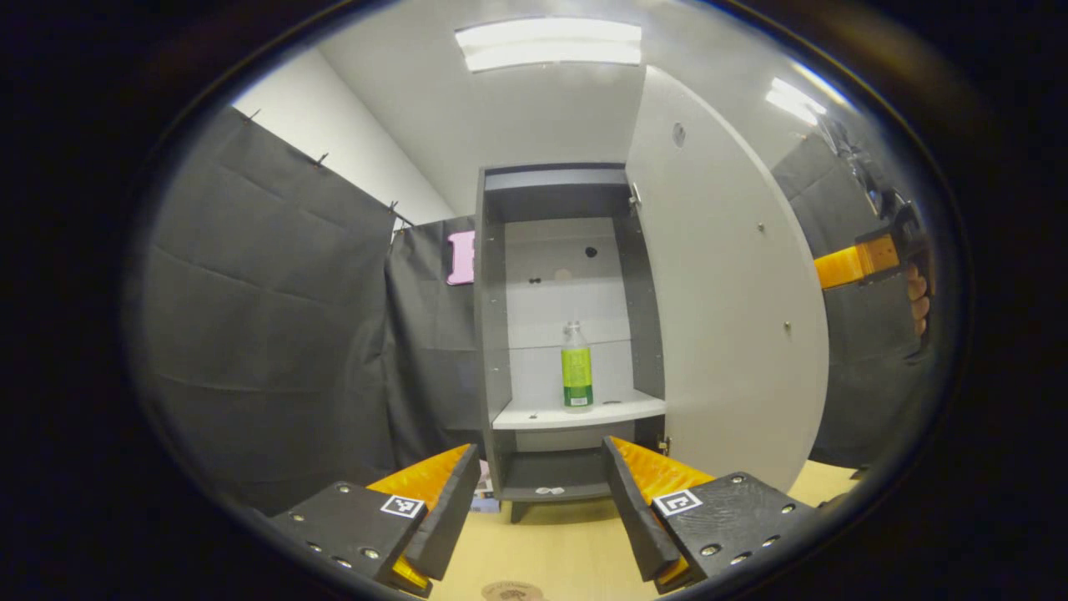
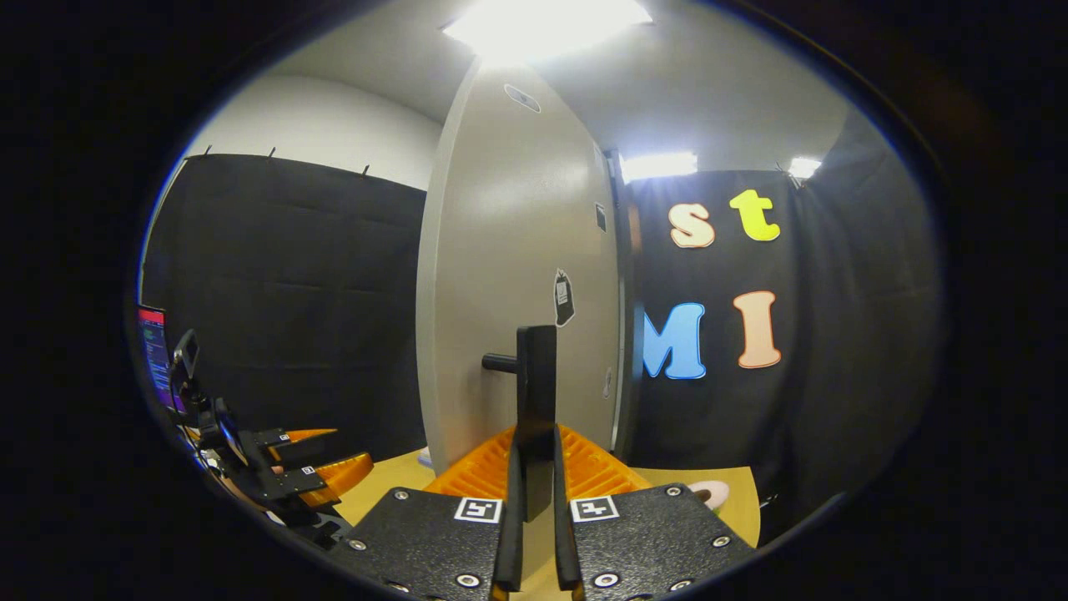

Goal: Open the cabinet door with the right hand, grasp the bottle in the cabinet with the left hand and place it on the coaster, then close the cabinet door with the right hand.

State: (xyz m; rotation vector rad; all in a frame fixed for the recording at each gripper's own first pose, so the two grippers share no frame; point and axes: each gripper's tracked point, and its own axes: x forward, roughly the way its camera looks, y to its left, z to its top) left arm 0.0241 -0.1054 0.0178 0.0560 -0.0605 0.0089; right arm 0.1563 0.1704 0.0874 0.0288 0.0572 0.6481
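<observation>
The bottle [image 1: 576, 367] stands upright on the cabinet's [image 1: 492, 334] middle shelf, well ahead of my left tool [image 1: 541, 492], whose fingers are spread wide and empty. My right tool [image 2: 534, 492] is clamped on the door's handle [image 2: 535, 392], with the door [image 1: 726, 292] swung wide. I judge the risk is a careless reach: clipping the shelf edge or nudging the bottle would topple it. The coaster [image 1: 511, 592] on the surface [image 1: 551, 551] is cut off at the left gripper view's lower edge, so its exact spot is hard to make out.
</observation>
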